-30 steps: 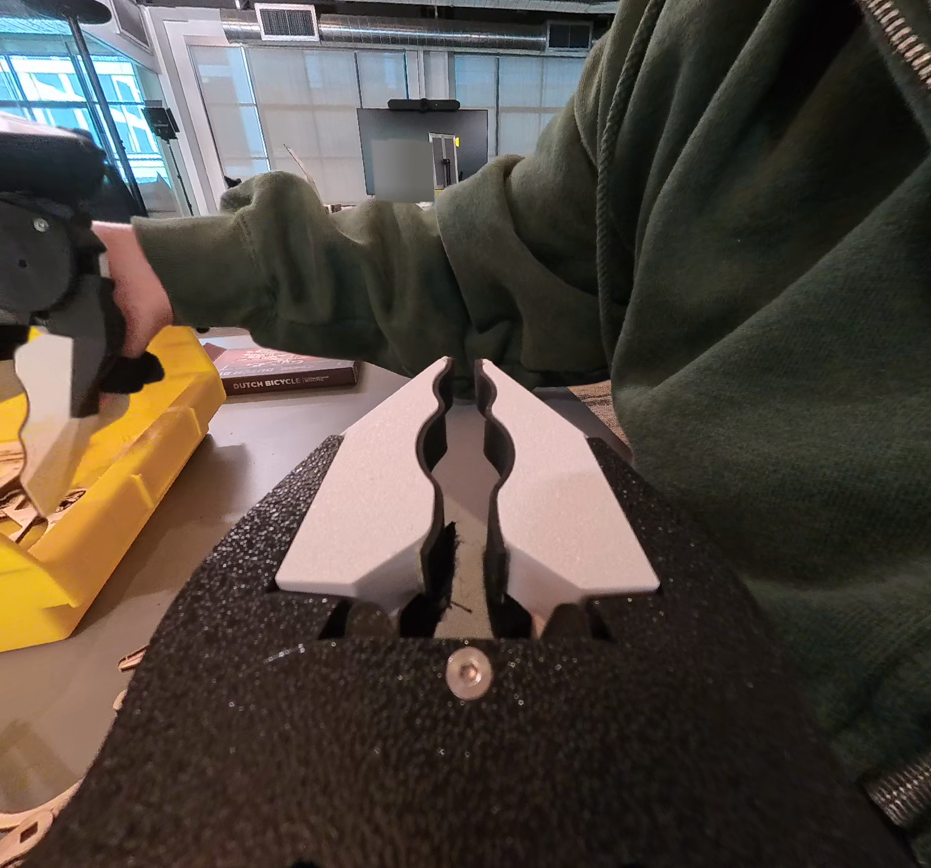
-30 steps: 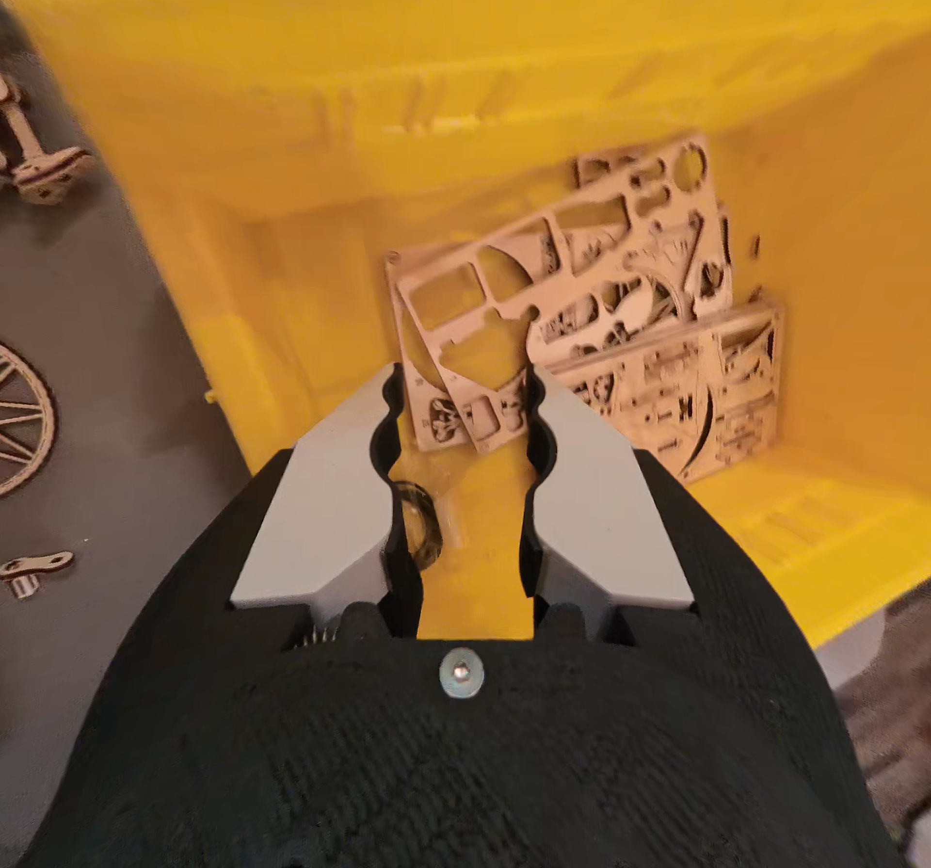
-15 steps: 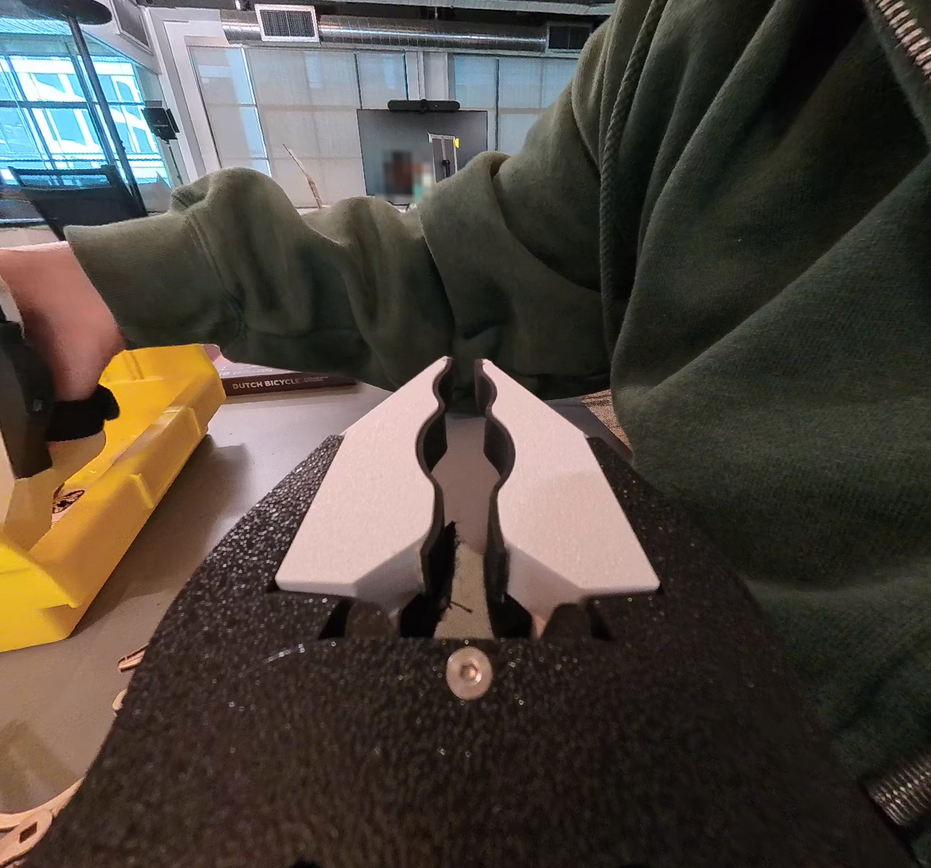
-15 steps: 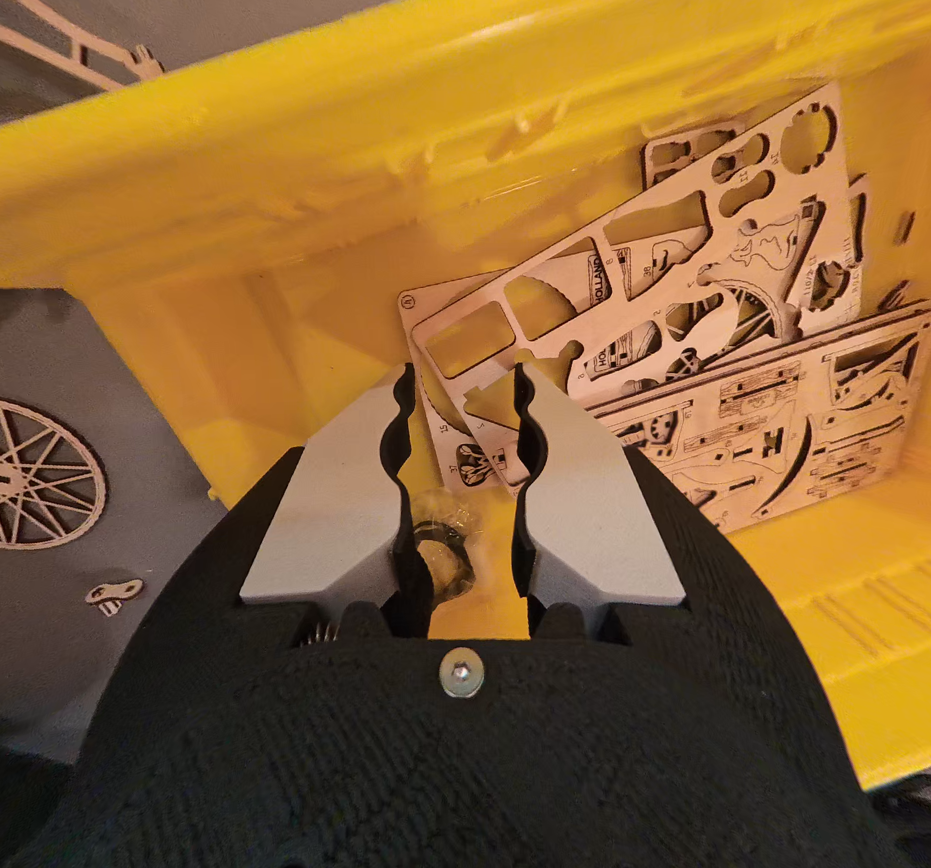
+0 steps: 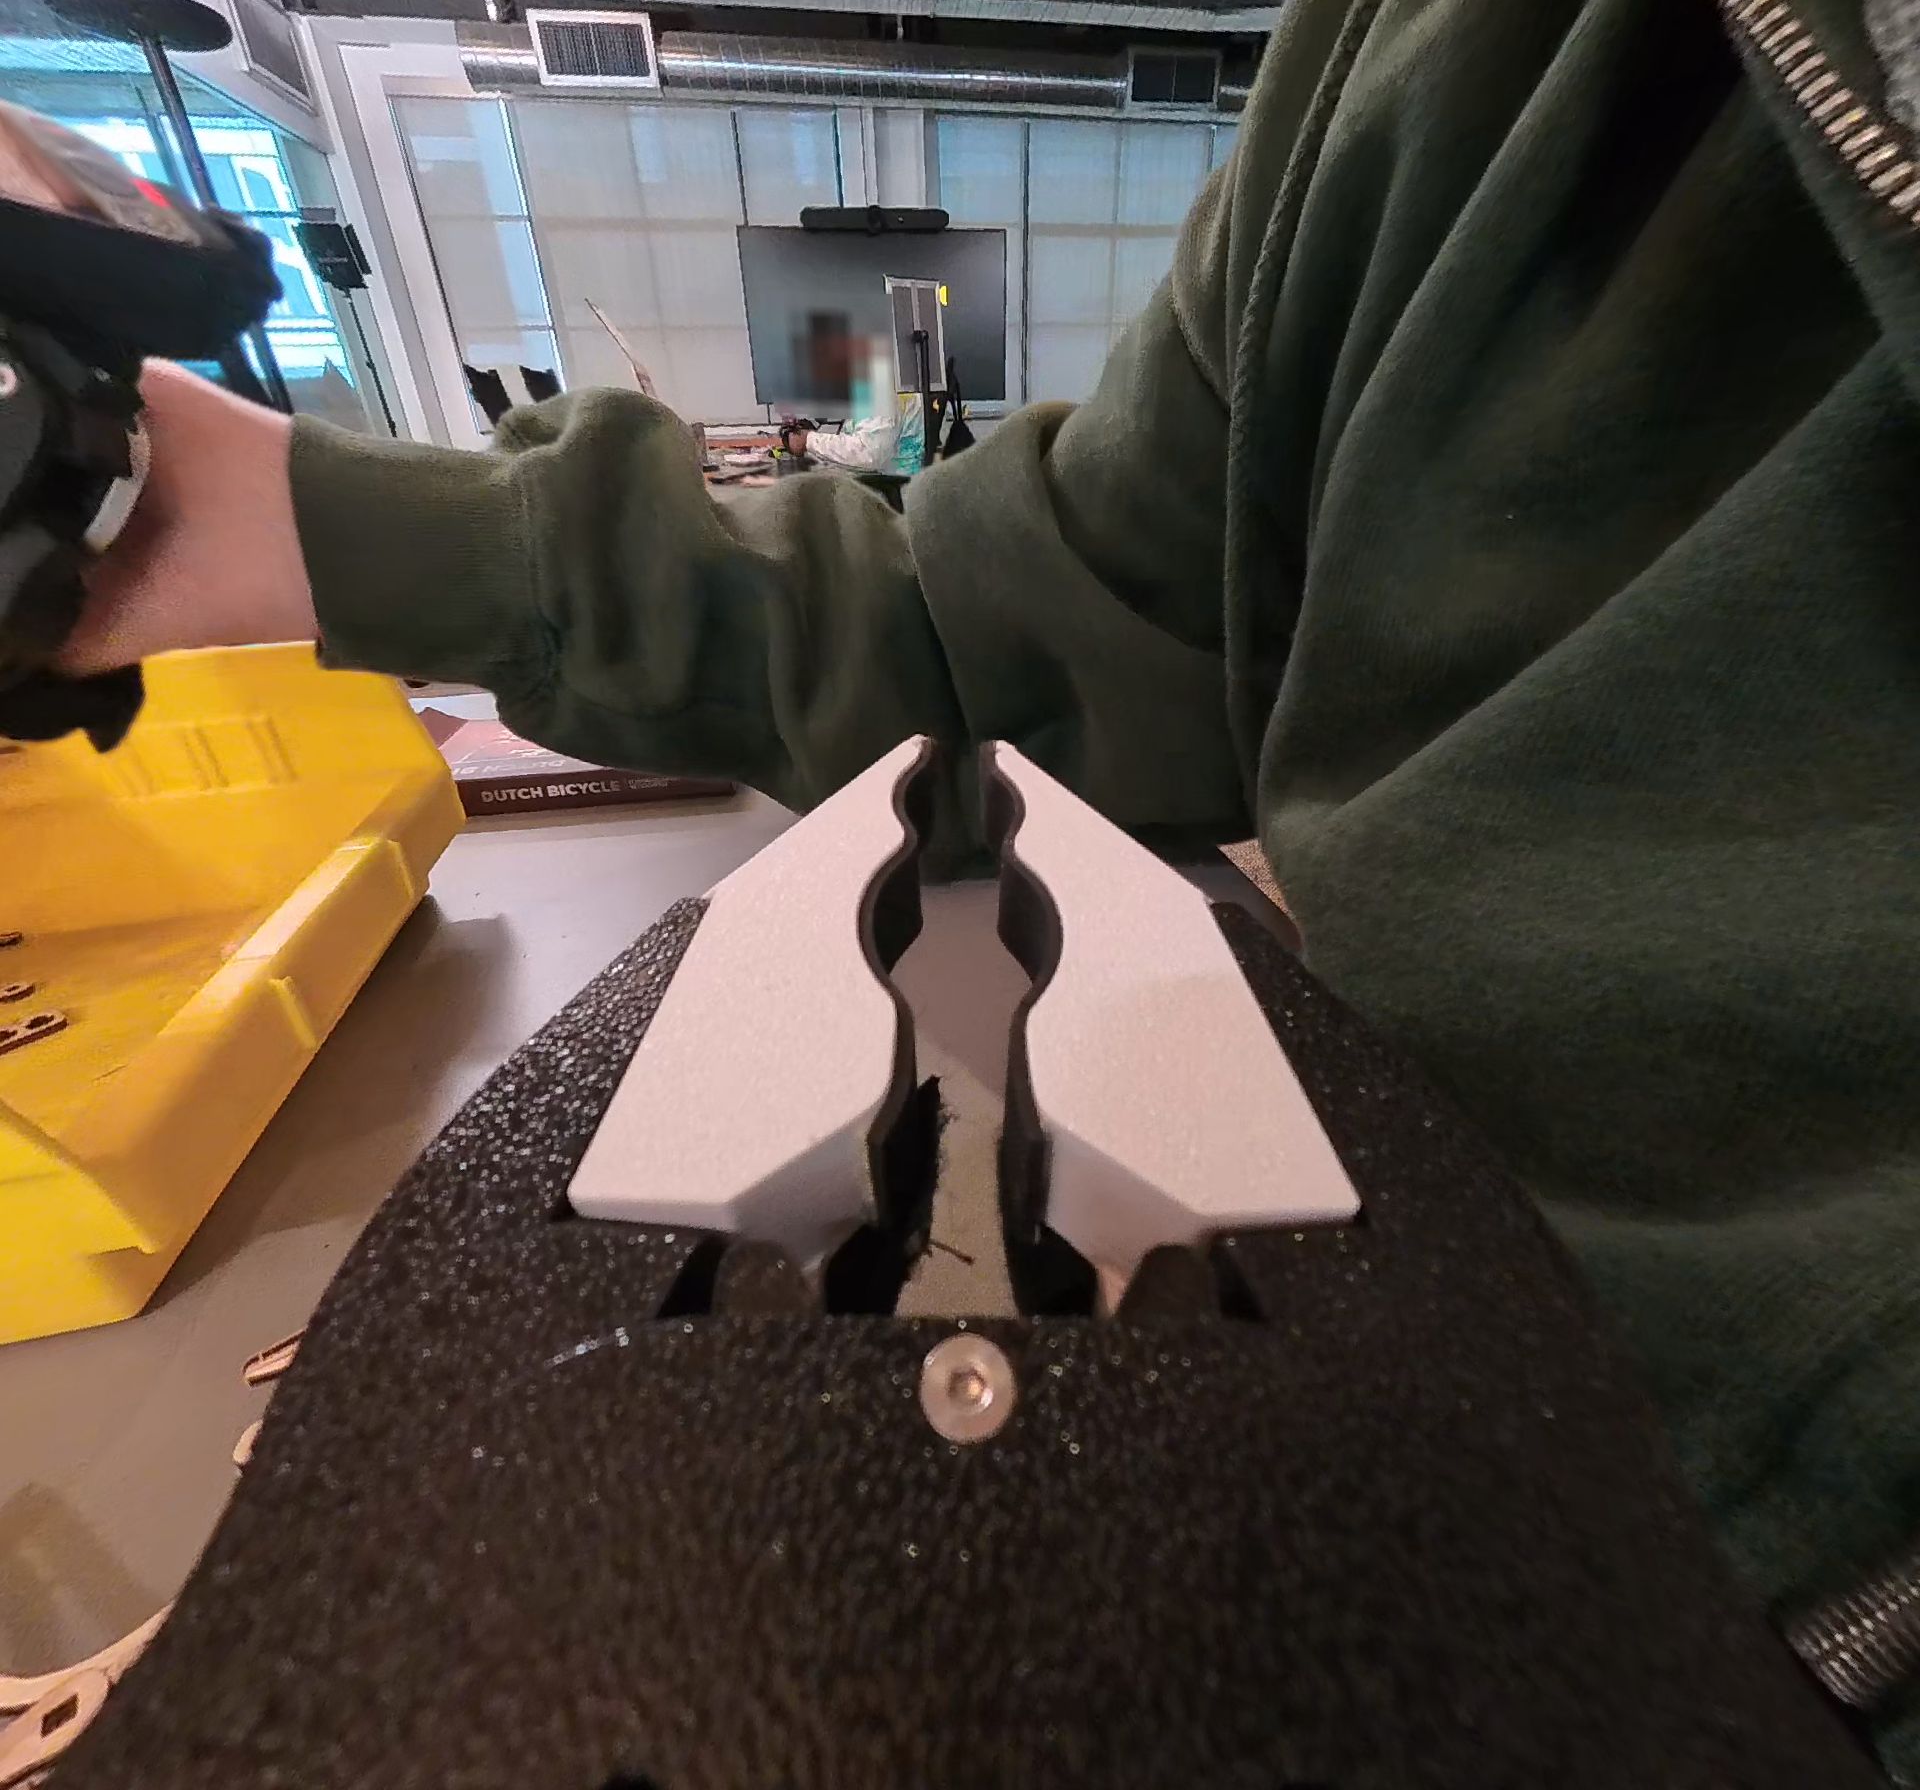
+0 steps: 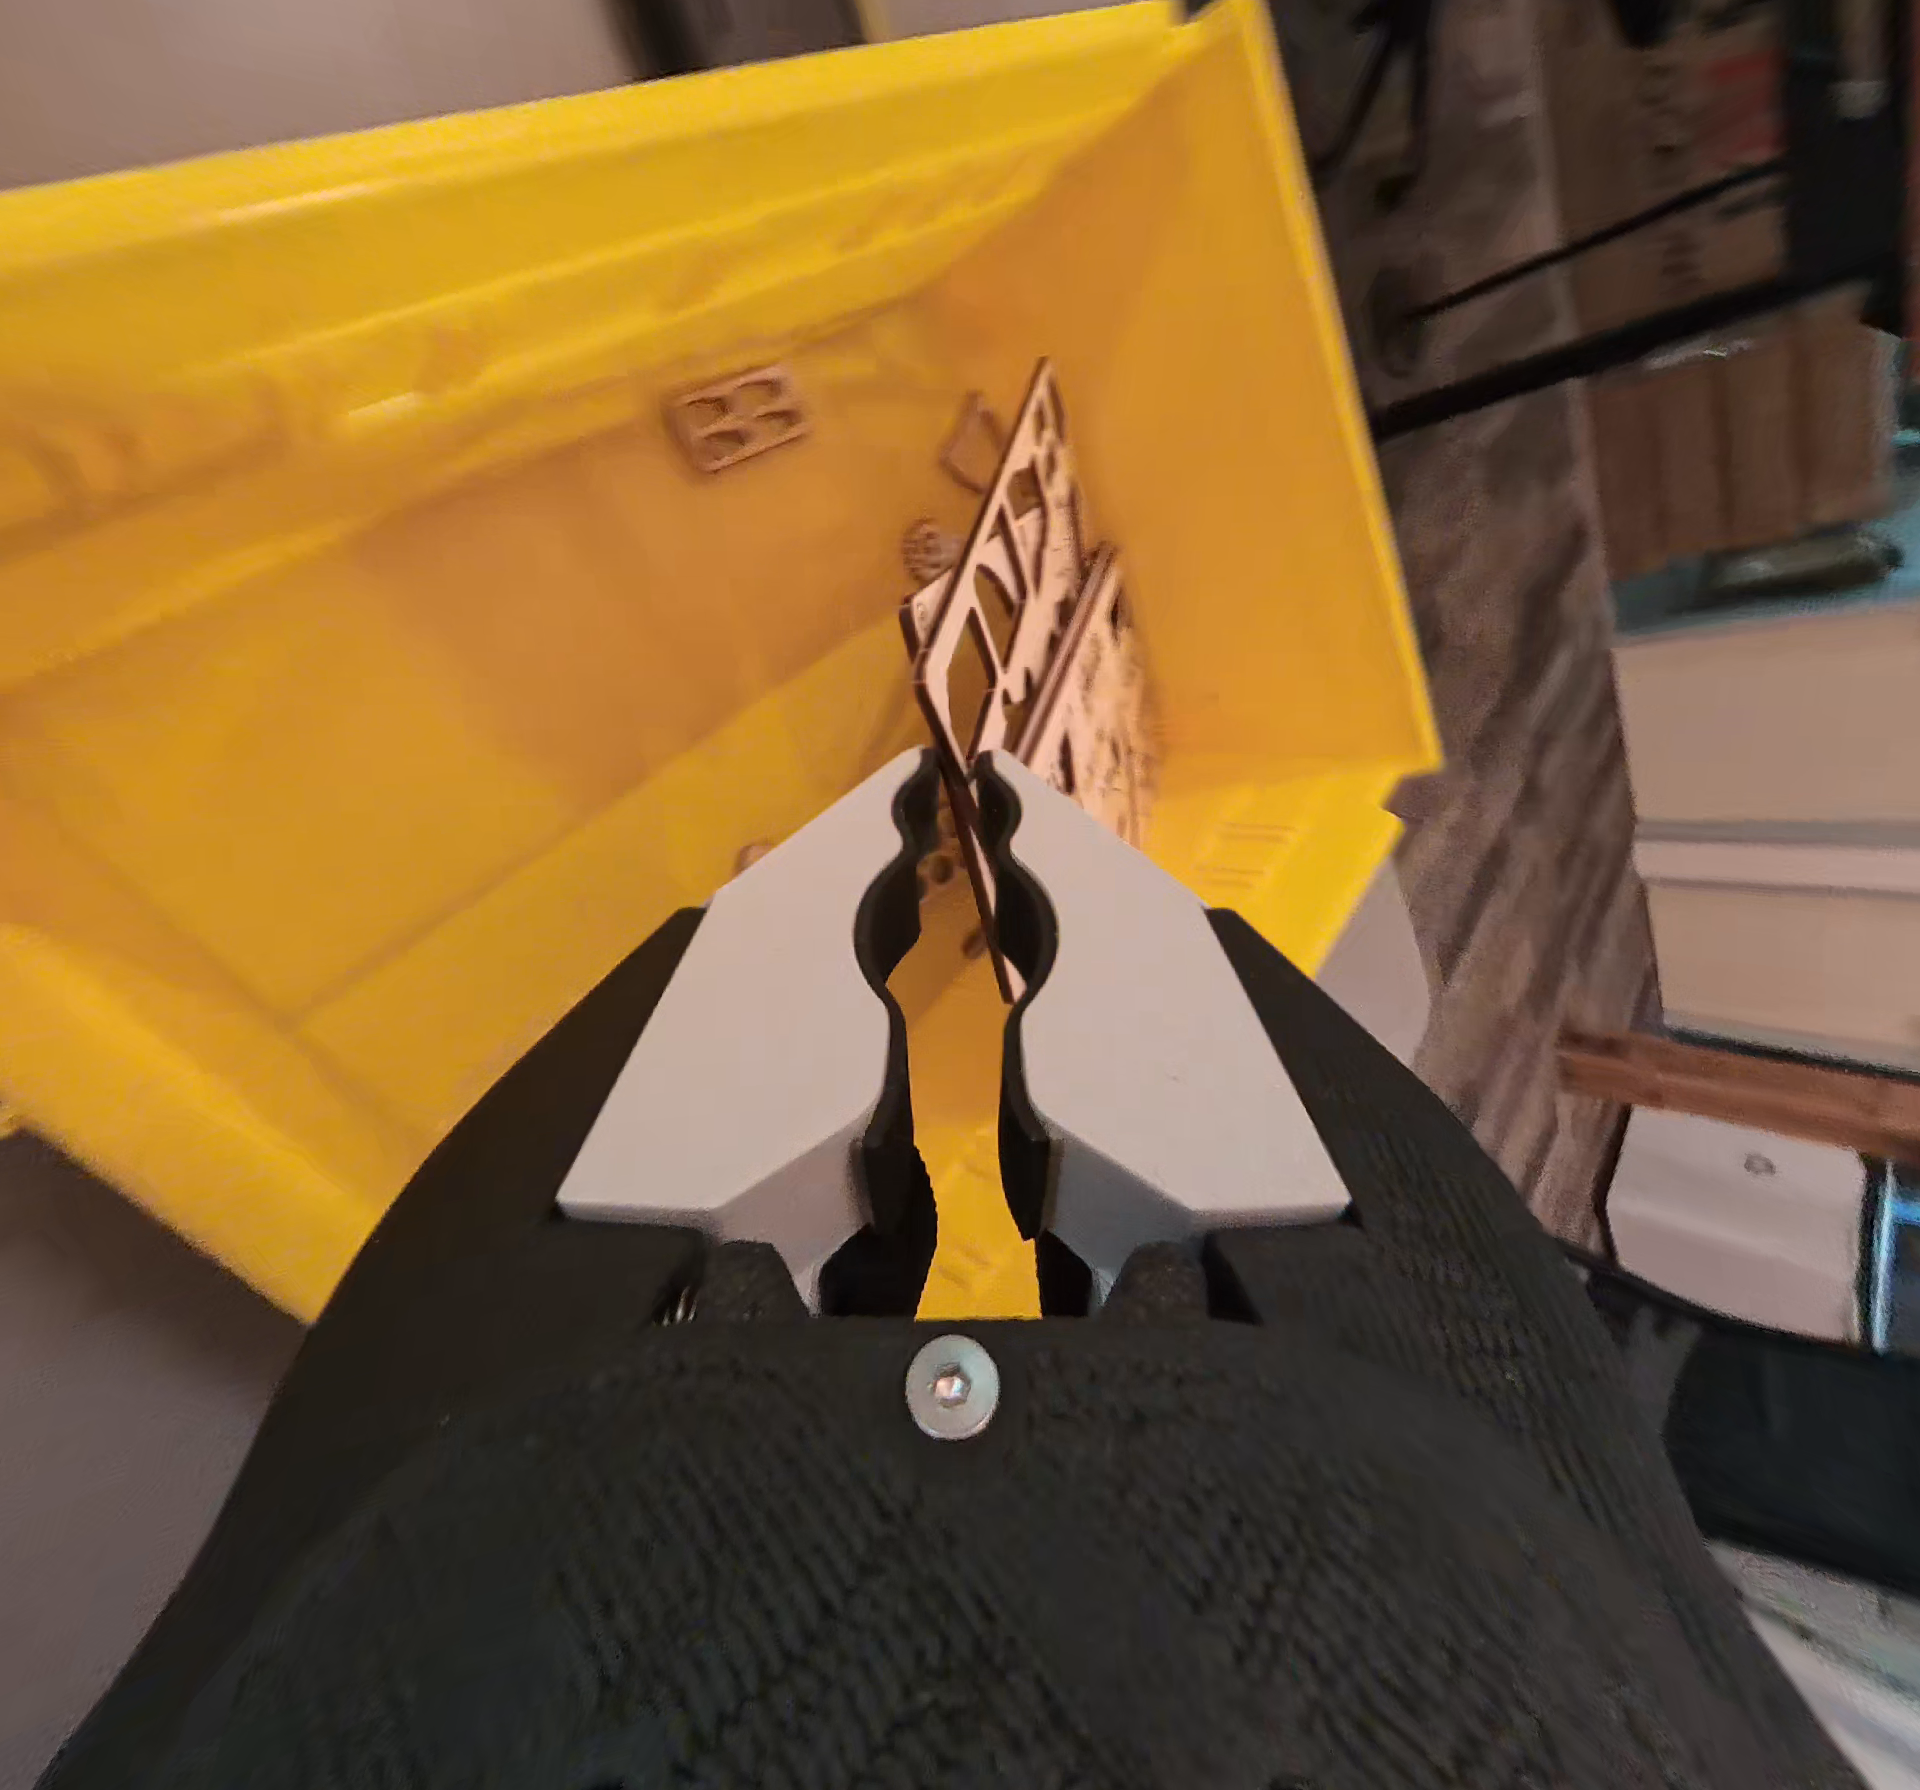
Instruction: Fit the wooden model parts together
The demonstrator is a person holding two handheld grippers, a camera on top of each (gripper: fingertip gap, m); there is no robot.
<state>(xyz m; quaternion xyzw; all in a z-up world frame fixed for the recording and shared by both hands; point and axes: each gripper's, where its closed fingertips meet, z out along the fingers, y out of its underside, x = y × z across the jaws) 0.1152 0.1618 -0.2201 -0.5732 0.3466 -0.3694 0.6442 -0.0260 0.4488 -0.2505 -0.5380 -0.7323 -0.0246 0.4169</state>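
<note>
Yellow plastic is serving as the landmark: the yellow bin (image 5: 208, 930) is sitting at the left of the grey table (image 5: 582, 919) in the left wrist view, with a few wooden pieces just showing inside its near edge. Beyond the bin, a flat boxed kit (image 5: 592, 784) is lying on the table, partly hidden by a green sleeve (image 5: 623, 587) that is reaching across toward the bin. To the right of the bin, the left gripper (image 5: 958, 784) is being held low over the table, its jaws nearly pressed together with only a thin gap, and nothing is being held between them.

In the right wrist view, the bin (image 6: 520, 306) is being seen from inside. At its left back wall a small wooden piece (image 6: 738, 419) is lying loose. Toward the bin's right wall, a wooden parts sheet (image 6: 997, 639) is being pinched edge-on by the right gripper (image 6: 961, 769), tilted up off the bin floor, with a second sheet (image 6: 1101, 701) resting just behind it against the wall.

The task appears to be at an early stage: a sheet is being fetched, and no fitting is being done yet. Only a thin corner is being gripped, so the sheet could pivot or slip out if it is lifted quickly. The second sheet could be dragged along, since the two are touching. Thin cut-out webs could be snapped if the corner is being squeezed too hard or caught on the bin wall.
</note>
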